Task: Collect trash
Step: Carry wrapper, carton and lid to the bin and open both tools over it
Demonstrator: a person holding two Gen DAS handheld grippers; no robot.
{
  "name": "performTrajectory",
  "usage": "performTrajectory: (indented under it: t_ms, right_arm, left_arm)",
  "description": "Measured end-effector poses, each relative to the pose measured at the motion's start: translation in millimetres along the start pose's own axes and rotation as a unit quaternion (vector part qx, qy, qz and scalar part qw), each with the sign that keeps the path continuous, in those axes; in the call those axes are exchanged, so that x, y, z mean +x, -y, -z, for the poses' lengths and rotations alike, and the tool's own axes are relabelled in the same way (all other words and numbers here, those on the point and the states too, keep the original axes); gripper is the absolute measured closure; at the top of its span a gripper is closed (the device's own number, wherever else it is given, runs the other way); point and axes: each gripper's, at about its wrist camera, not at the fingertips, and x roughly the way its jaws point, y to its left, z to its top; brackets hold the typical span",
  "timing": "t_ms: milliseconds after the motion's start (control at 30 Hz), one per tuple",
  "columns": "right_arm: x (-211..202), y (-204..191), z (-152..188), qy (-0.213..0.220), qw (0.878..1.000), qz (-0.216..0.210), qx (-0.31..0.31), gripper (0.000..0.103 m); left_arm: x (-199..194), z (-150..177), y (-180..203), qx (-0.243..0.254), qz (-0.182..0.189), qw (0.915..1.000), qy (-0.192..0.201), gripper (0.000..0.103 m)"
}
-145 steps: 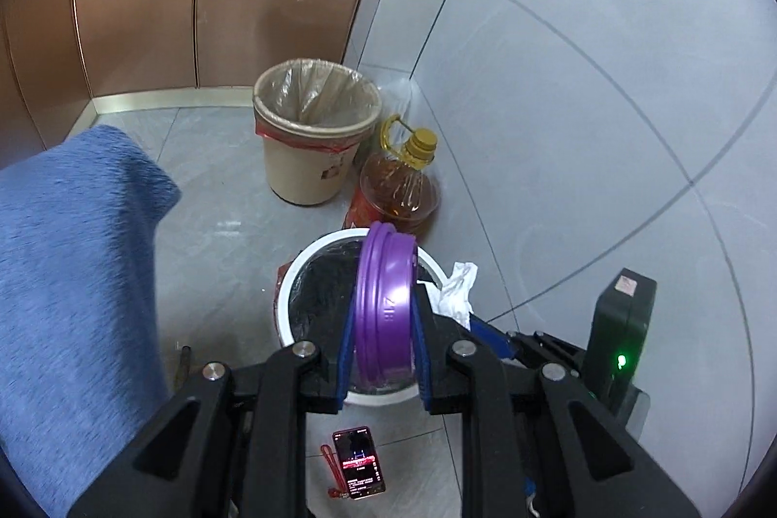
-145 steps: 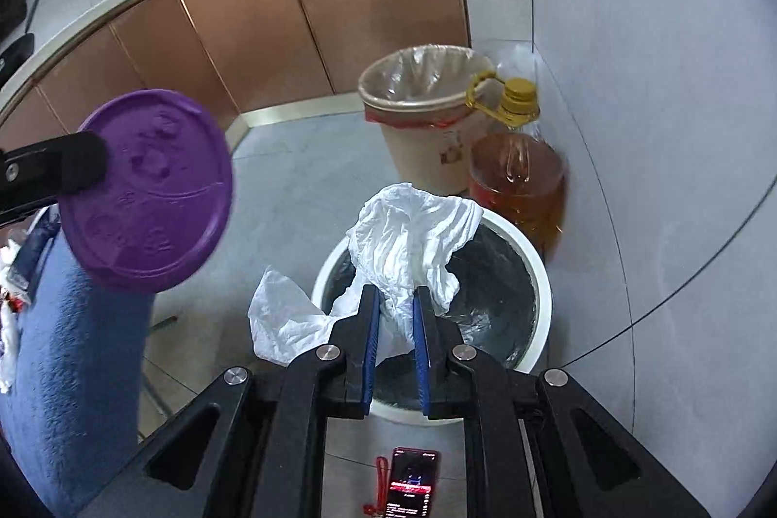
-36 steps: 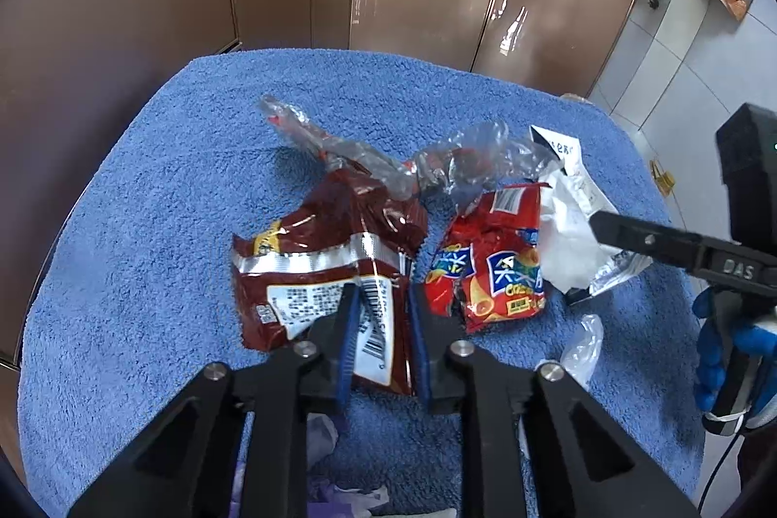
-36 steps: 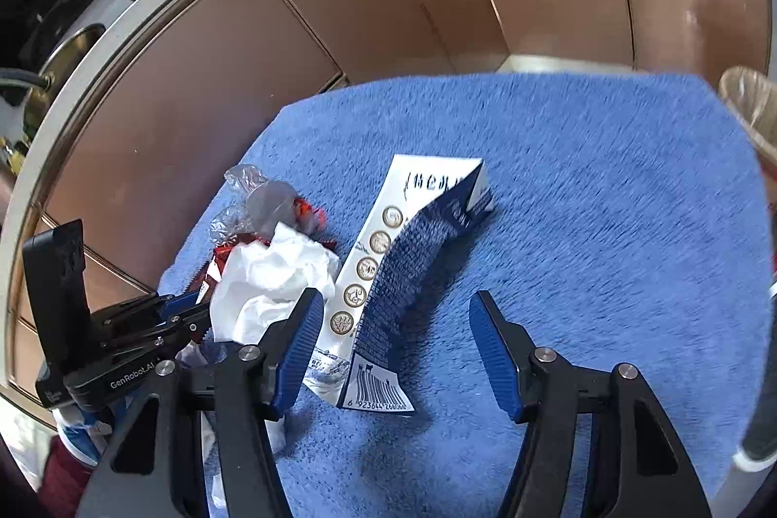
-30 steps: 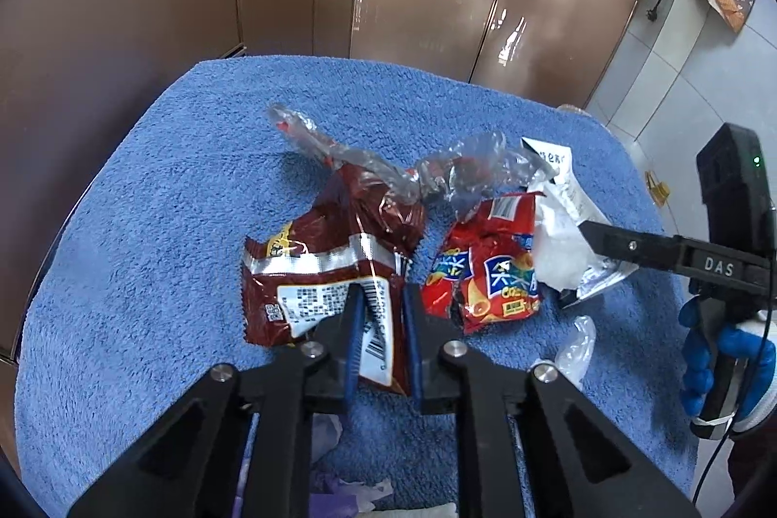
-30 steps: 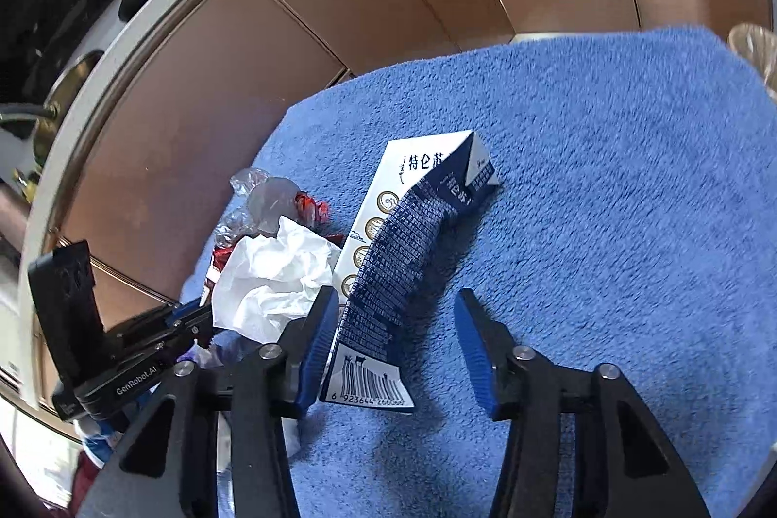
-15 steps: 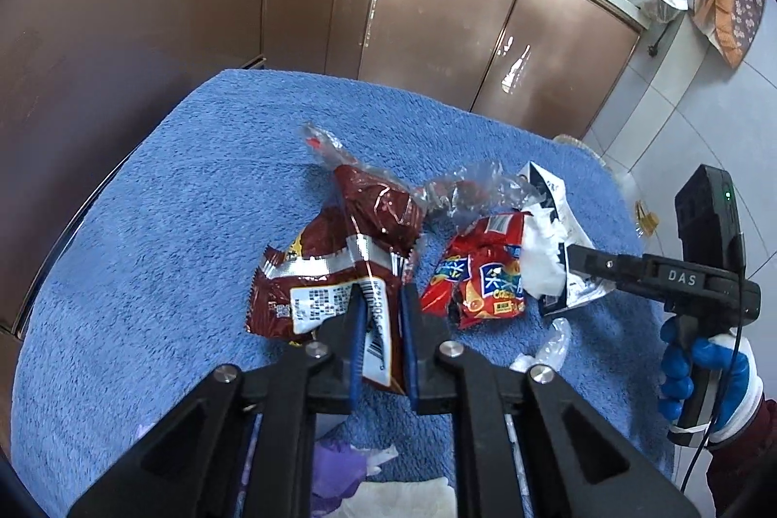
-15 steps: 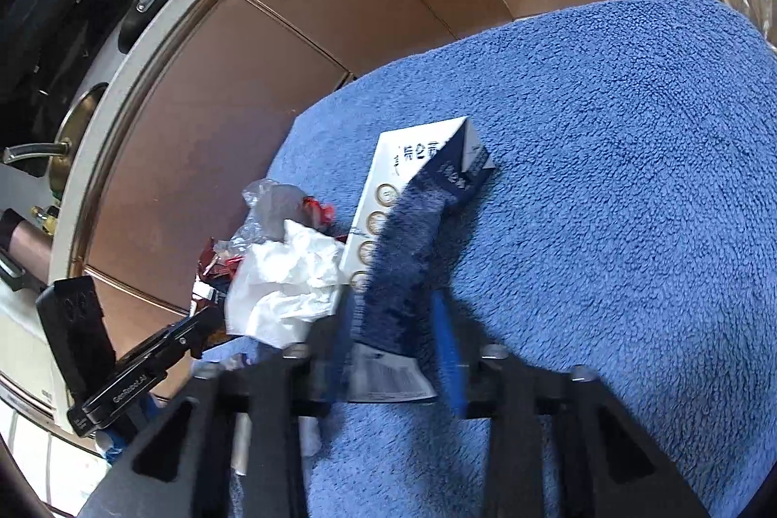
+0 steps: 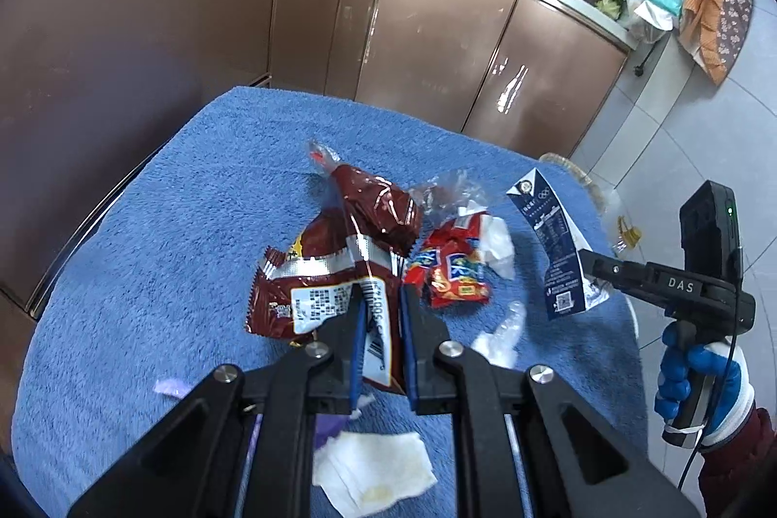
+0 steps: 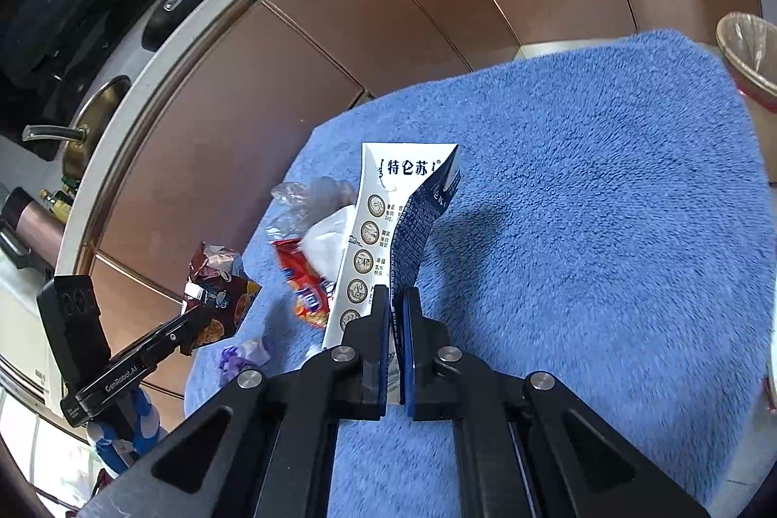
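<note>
Since half a second ago both grippers have risen, each lifting its catch off the blue towel (image 9: 160,256). Left gripper (image 9: 381,326): jaws nearly closed on the lower edge of the dark red snack wrapper (image 9: 340,275), which hangs clear of the towel and fills the left wrist view's centre. Right gripper (image 10: 397,324): jaws pressed almost together on the bottom of the flattened milk carton (image 10: 388,226), whose top points to twelve o'clock in the right wrist view; seen from the left wrist camera the same carton (image 9: 553,251) is held aloft at three o'clock by the right gripper (image 9: 590,265). Remaining on the towel: a small red snack packet (image 9: 451,275) just beside the wrapper at about two o'clock, a crumpled white tissue (image 9: 495,241) touching it, clear plastic film (image 9: 442,188) behind, and a white napkin (image 9: 374,469) at six o'clock. Brown cabinets (image 9: 437,42) stand behind; a lined bin (image 10: 748,52) shows at two o'clock in the right wrist view.
</note>
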Motion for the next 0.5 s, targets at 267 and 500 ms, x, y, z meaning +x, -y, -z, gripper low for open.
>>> performTrajectory:
  t_ms: [267, 500]
  right_arm:
    - [-59, 1, 9, 0.037, 0.999, -0.001, 0.000, 0.098]
    - [-114, 7, 15, 0.082, 0.997, 0.003, 0.006, 0.098]
  left_arm:
    - [-34, 2, 15, 0.001, 0.009, 0.9998, 0.019, 0.091]
    - [-54, -4, 57, 0.030, 0.028, 0.9987, 0.032, 0.091]
